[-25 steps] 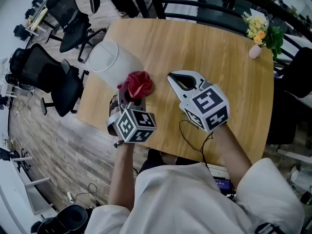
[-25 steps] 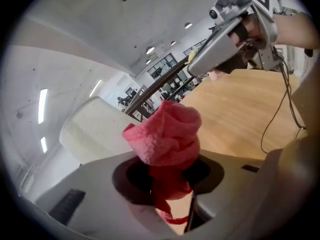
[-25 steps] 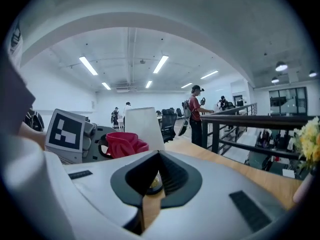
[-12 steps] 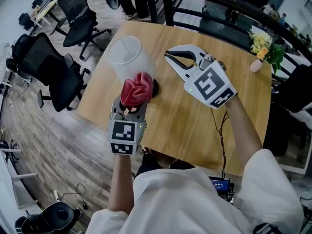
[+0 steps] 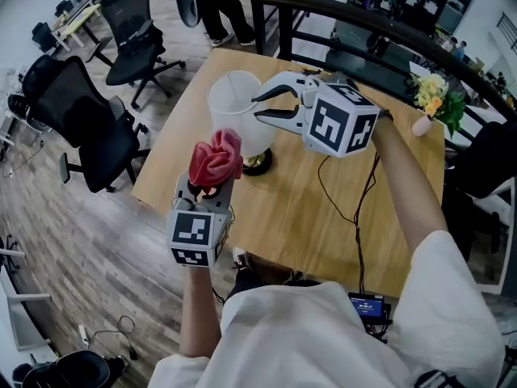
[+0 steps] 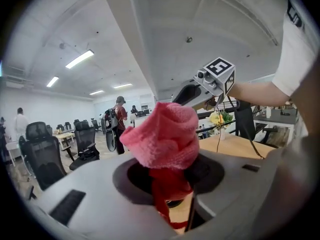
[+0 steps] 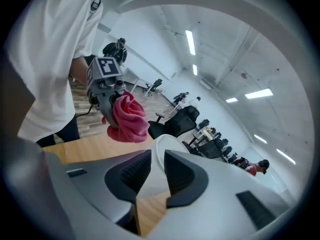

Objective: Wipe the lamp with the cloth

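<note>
1. The left gripper (image 5: 208,191) is pinched on a bunched red cloth (image 5: 215,157) and holds it in the air just beside the lamp (image 5: 234,115). The lamp stands upright near the left edge of the wooden table (image 5: 355,217). Only the cloth's lower tail sits between the pads, and the bulk balloons above them. A hard rub would probably drag the cloth out of so narrow a hold.
2. The right gripper (image 5: 262,107) is up at the white shade (image 7: 161,156). Its jaws have just been opening and now stand partly spread. The shade shows through the gap in the right gripper view, but the pads do not press on it. Whether its rim is already between them cannot be told. Closing carelessly on the thin shade could dent or skew it.
3. The lamp looks top-heavy, with a wide shade over a small brass base (image 5: 258,165). If the shade is not braced, a sideways wipe could tip the lamp towards the table edge.
4. A black cable (image 5: 323,191) trails from the right gripper across the table. A swing of that arm could catch it on the base.
5. Both grippers are near the shade, so they could knock together and jolt the lamp.
</note>
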Tool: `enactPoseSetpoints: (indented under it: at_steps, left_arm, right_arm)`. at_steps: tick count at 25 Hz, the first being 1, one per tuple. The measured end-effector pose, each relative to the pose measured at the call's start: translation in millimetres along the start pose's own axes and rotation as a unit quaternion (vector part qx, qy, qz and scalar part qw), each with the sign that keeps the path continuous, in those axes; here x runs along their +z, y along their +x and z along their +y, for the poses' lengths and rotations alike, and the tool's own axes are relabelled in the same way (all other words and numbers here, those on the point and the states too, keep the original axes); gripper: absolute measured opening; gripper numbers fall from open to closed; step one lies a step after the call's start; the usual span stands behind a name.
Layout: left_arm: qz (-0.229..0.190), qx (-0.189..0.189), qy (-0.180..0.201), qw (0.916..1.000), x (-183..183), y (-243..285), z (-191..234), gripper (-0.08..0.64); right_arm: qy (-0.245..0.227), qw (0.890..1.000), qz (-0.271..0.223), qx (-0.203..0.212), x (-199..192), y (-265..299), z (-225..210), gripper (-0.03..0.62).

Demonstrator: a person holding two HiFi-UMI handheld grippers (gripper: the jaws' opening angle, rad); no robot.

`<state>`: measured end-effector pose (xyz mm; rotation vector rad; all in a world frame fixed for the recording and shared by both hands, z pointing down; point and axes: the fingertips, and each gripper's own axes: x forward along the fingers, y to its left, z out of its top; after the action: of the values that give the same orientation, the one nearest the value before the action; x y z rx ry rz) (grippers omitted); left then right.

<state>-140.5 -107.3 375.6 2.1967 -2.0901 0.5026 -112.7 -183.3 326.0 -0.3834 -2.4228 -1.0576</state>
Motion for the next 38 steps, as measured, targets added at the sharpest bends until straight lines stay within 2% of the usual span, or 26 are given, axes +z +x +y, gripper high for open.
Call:
enactPoseSetpoints:
  at_steps: [3,7,11,14,21,26,29,34,38]
  left_arm:
    - [-0.004,0.003,-0.004,1.0,-1.1,-7.4,9.9,0.181]
    - [-0.005,-0.001,-0.009,0.9999,-7.3,-15.4,16.7,0.181]
    - [-0.009,-0.001,-0.008,0.9999,-8.3,-16.5,22.3,0.181]
    - [-0.014,-0.003,-0.008,0.9999,-11.7,-20.1,29.5,0.181]
    - [-0.021,-0.018,-0.013,0.9995,-22.4,-15.1,47.3,0.181]
    - [-0.032,-0.035,-0.011,0.9988,-14.9,-13.3,63.0,0.181]
    - [-0.042,-0.044,-0.007,0.9982,-13.1,-12.6,78.8,0.181]
    - [-0.046,-0.049,-0.004,0.9977,-18.9,-15.7,110.4,0.181]
    - [-0.049,-0.062,-0.005,0.9969,-24.0,-15.7,128.4,0.181]
  right_arm:
    - [-0.038,0.996,0.058,0.06,-3.6,16.3,4.1,0.104]
    - [-0.061,0.985,0.11,0.118,-5.1,27.2,10.2,0.104]
    - [-0.093,0.974,0.142,0.151,-10.8,30.9,15.5,0.106]
    - [-0.09,0.969,0.164,0.161,-10.2,36.4,20.6,0.076]
    - [-0.024,0.958,0.213,0.188,-8.7,44.9,16.8,0.055]
    - [0.054,0.959,0.194,0.2,15.0,52.4,15.3,0.043]
    - [0.075,0.958,0.204,0.189,21.8,61.0,10.9,0.043]
    - [0.136,0.943,0.235,0.194,34.9,77.5,7.0,0.04]
    - [0.192,0.934,0.248,0.171,45.1,93.8,-0.7,0.04]
